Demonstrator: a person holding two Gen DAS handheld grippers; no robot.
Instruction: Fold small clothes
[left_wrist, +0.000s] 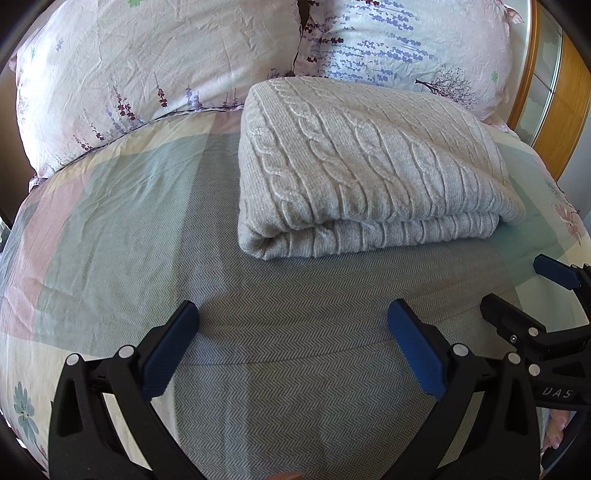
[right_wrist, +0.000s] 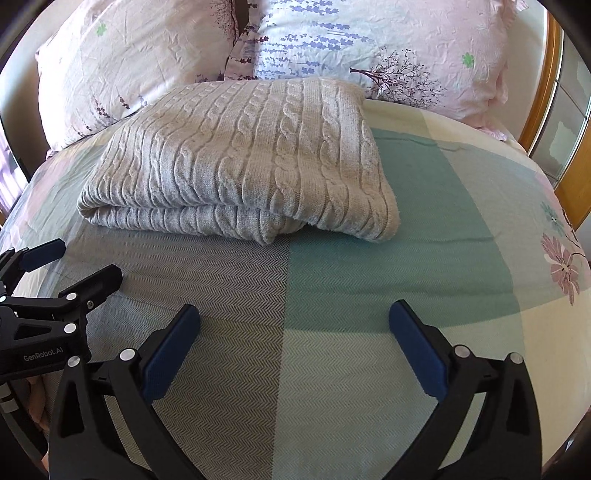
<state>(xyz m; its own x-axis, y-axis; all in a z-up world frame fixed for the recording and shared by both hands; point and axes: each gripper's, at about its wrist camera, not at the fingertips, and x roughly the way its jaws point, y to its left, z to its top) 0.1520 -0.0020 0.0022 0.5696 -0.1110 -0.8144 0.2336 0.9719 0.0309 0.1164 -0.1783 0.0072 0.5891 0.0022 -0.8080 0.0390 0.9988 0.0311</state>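
A light grey cable-knit sweater (left_wrist: 365, 166) lies folded in a thick rectangle on the bed, its folded edge toward me; it also shows in the right wrist view (right_wrist: 243, 162). My left gripper (left_wrist: 293, 317) is open and empty, a short way in front of the sweater, above the sheet. My right gripper (right_wrist: 293, 317) is open and empty, in front of the sweater's right part. The right gripper (left_wrist: 517, 291) also shows at the right edge of the left wrist view. The left gripper (right_wrist: 70, 262) shows at the left edge of the right wrist view.
The bed sheet (left_wrist: 295, 369) has grey, green, pink and cream patches with flower prints. Two pink floral pillows (left_wrist: 147, 74) (left_wrist: 406, 40) lie behind the sweater. A wooden headboard (left_wrist: 569, 96) curves along the right side.
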